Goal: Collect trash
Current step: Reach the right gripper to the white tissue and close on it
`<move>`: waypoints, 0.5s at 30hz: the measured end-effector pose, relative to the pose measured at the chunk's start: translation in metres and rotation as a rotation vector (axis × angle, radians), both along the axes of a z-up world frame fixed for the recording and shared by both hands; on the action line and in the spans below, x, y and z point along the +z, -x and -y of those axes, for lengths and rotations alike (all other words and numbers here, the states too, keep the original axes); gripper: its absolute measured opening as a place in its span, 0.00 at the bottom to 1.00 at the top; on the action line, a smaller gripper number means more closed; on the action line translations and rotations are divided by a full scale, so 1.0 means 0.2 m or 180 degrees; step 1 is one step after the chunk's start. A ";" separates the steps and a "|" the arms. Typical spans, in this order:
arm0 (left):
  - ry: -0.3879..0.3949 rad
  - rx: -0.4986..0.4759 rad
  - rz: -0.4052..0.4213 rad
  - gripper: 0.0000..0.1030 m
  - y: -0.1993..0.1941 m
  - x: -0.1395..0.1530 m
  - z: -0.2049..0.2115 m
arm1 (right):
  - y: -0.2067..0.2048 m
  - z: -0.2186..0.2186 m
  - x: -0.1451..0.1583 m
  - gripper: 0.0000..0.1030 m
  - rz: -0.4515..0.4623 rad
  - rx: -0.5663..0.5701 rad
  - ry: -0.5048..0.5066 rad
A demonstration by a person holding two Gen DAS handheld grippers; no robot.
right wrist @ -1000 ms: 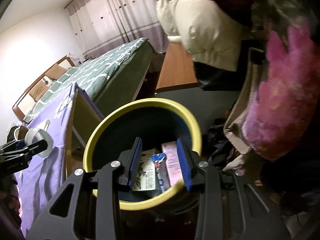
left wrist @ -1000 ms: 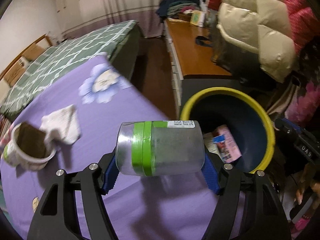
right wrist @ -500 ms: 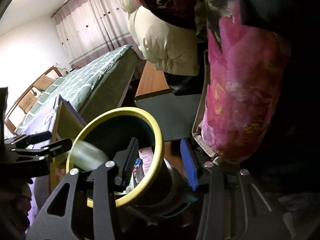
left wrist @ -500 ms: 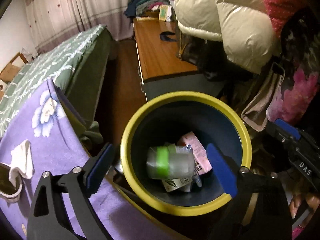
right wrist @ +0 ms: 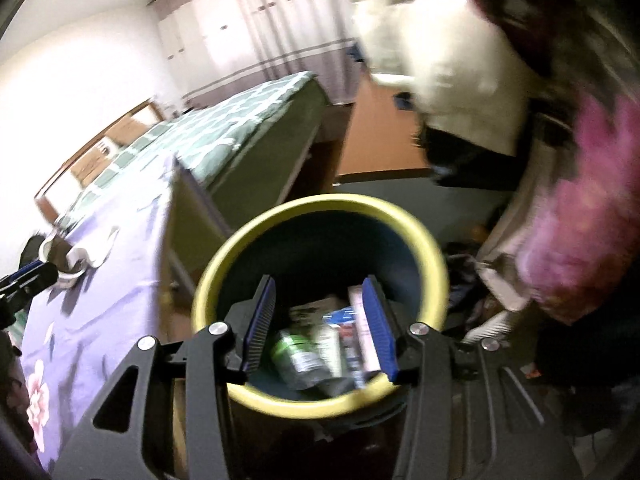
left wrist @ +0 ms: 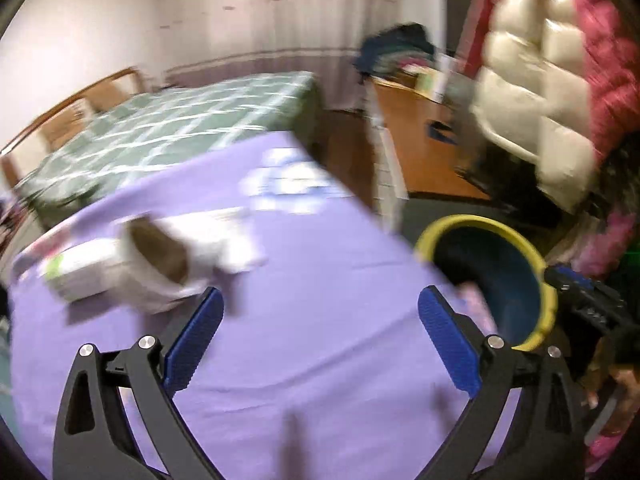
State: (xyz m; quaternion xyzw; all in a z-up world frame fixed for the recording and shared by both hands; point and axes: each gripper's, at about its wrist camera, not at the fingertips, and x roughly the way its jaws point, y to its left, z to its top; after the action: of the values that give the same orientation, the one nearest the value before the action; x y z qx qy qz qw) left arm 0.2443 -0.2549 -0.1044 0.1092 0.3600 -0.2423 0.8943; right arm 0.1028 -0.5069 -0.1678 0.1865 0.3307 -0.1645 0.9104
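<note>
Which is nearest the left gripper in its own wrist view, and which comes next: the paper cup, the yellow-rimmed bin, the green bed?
From the left gripper, open and empty over the purple cloth:
1. Paper cup, lying just beyond the left finger.
2. Bin, off the table edge to the right; close to the cup's range, but slightly farther.
3. Bed, well behind the table, upper left.

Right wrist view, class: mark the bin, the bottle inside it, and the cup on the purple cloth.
bin (right wrist: 320, 202), right wrist view, far yellow rim.
bottle (right wrist: 298, 356), right wrist view, its clear body.
cup (right wrist: 74, 264), right wrist view, its white side.
</note>
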 end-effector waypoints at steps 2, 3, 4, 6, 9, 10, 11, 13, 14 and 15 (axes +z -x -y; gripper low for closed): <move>-0.0021 0.0256 0.0081 0.94 -0.05 0.00 -0.19 | -0.08 -0.10 0.03 0.42 0.0006 0.0177 0.0027; -0.0026 0.0371 0.0097 0.94 -0.07 0.00 -0.28 | -0.10 -0.15 0.04 0.42 0.0006 0.0252 0.0026; -0.0020 0.0455 0.0098 0.94 -0.10 0.00 -0.36 | -0.14 -0.18 0.05 0.42 0.0007 0.0322 0.0029; 0.0010 0.0670 0.0120 0.94 -0.16 0.00 -0.54 | -0.23 -0.29 0.08 0.42 0.0023 0.0507 0.0056; -0.0013 0.0922 0.0229 0.94 -0.23 -0.01 -0.74 | -0.37 -0.45 0.11 0.42 0.0054 0.0800 0.0039; -0.0033 0.1013 0.0286 0.94 -0.27 -0.01 -0.82 | -0.41 -0.50 0.12 0.42 0.0055 0.0877 0.0031; -0.0052 0.1088 0.0329 0.94 -0.29 -0.01 -0.87 | -0.48 -0.57 0.12 0.42 0.0036 0.1011 0.0030; -0.0100 0.1294 0.0440 0.94 -0.34 -0.01 -1.00 | -0.59 -0.68 0.11 0.42 -0.0005 0.1213 0.0034; -0.0110 0.1396 0.0486 0.94 -0.36 -0.02 -1.06 | -0.64 -0.73 0.11 0.42 -0.0037 0.1296 0.0053; -0.0102 0.1466 0.0508 0.94 -0.37 -0.02 -1.11 | -0.68 -0.78 0.10 0.42 -0.0062 0.1363 0.0077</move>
State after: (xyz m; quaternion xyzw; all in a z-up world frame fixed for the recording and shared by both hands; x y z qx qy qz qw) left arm 0.3187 -0.0327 -0.1087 0.0571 0.3073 -0.0170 0.9497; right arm 0.2379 -0.3512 -0.1479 0.0995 0.3695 0.0269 0.9235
